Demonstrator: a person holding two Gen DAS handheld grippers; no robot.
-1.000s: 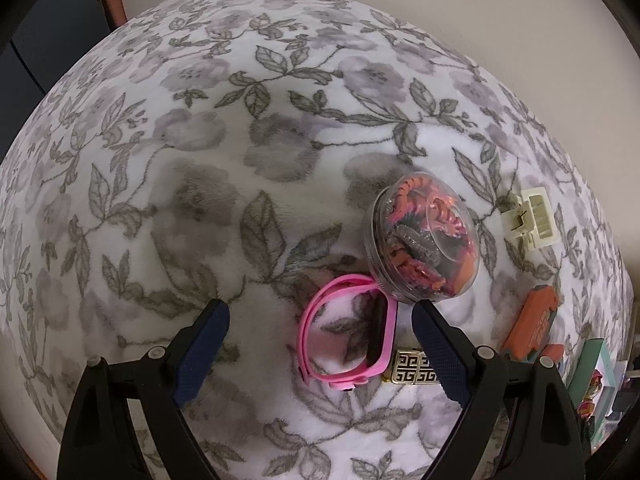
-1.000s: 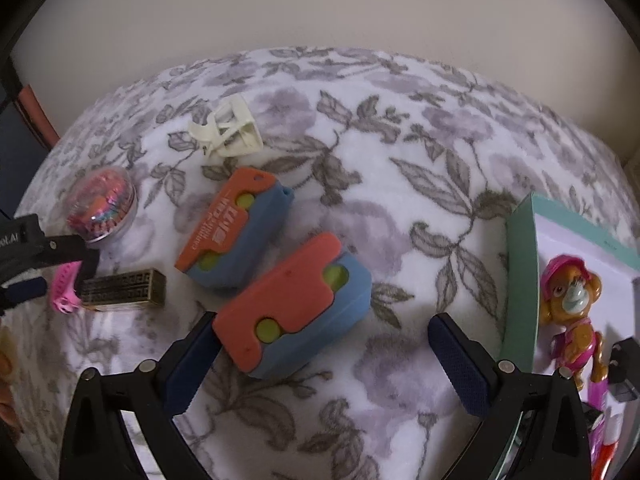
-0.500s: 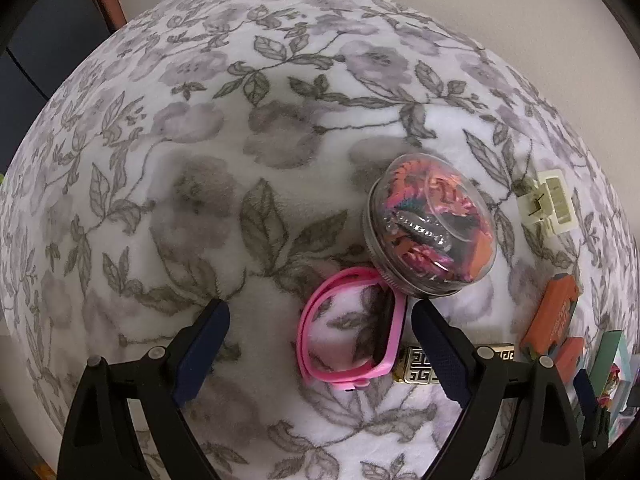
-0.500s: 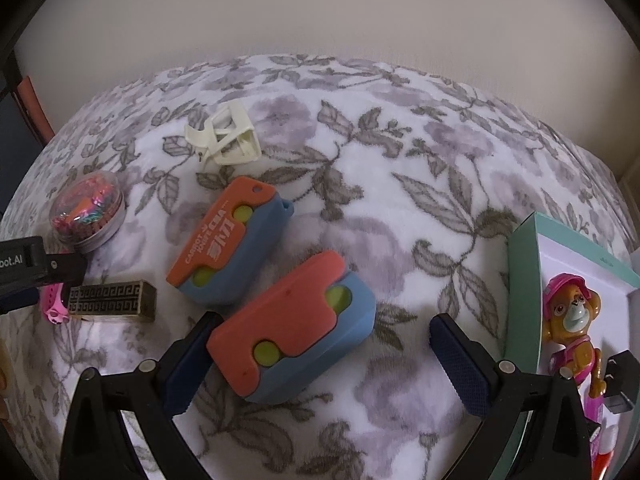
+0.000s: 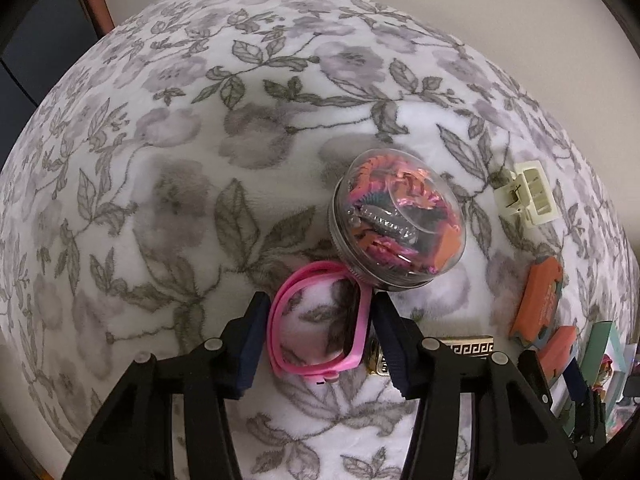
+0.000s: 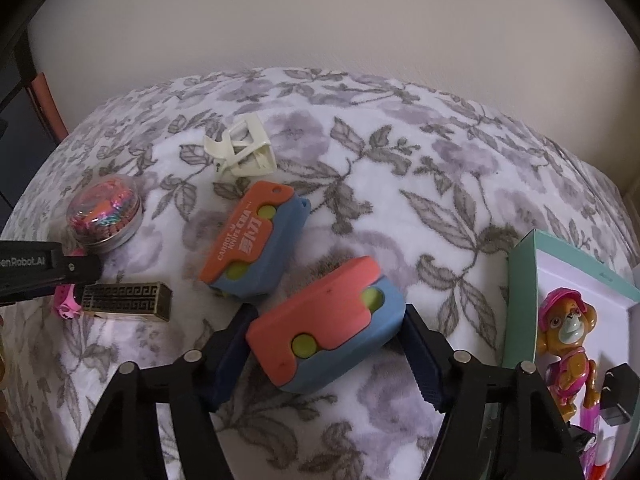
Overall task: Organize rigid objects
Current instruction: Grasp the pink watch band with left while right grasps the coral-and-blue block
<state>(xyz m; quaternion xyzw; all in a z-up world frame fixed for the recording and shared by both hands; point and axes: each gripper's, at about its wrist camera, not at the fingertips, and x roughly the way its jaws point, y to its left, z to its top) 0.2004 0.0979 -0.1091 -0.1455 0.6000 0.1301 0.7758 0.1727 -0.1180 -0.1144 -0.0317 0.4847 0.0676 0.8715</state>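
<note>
A pink wristwatch (image 5: 316,368) lies on the flowered blanket (image 5: 180,200). My left gripper (image 5: 320,336) points down over it; its jaws are closing and both pads lie against the band's sides. Two orange and blue toy cases rest nearby. The near case (image 6: 320,320) sits between the pads of my right gripper (image 6: 326,352), whose jaws are closing and touch both of its ends. The far case (image 6: 252,240) lies just beyond it, free. In the right wrist view the left gripper's finger (image 6: 48,268) shows at the left edge, above the watch (image 6: 66,304).
A clear round tin of hair ties (image 5: 400,224) touches the watch's far end. A cream hair clip (image 5: 528,196) lies further back. A gold-patterned bar (image 6: 124,300) sits between watch and cases. A teal box (image 6: 520,280) with a toy dog (image 6: 568,332) stands at the right.
Both grippers' jaws have drawn in from wide apart: the left onto the pink watch, the right onto the near orange and blue case. Neither object has moved.
</note>
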